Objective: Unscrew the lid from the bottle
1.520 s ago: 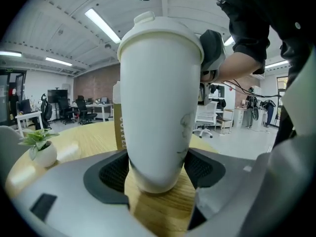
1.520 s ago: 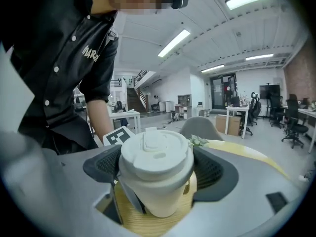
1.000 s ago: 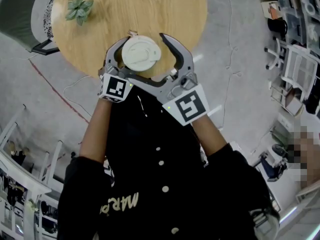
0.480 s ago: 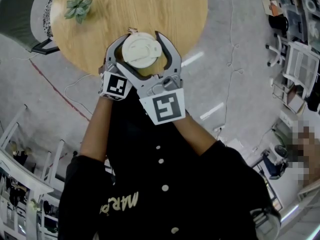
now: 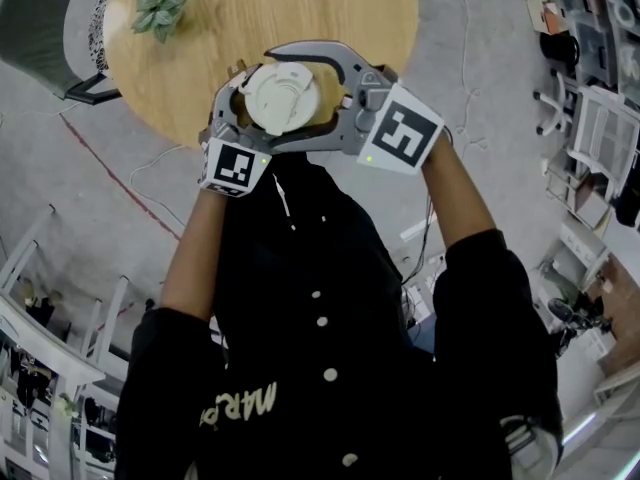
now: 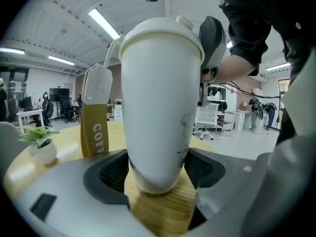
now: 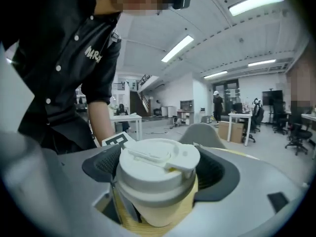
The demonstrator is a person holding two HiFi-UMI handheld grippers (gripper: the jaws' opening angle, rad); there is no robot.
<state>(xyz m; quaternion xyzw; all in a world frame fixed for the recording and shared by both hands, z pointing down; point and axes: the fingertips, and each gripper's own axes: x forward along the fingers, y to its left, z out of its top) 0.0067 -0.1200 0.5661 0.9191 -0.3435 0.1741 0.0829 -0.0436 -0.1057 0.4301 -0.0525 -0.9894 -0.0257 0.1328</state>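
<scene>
Left gripper (image 6: 157, 171): jaws clamped on the lower body of the bottle (image 6: 159, 93), a pad tight against each side. Bottle is white, upright, base sitting on the table (image 5: 310, 13). Right gripper (image 7: 159, 168): jaws closed around the lid (image 5: 283, 96), pads against its rim, coming in from the right side above the left gripper. Lid is on the bottle, flip tab on top. Bottle sits at the near edge of the round wooden table, right in front of the person. Brown tag (image 6: 96, 117) with white lettering hangs on a strap just beside the bottle's left side. Small potted plant (image 5: 158, 13) near the table's far left edge, well apart from the bottle.
</scene>
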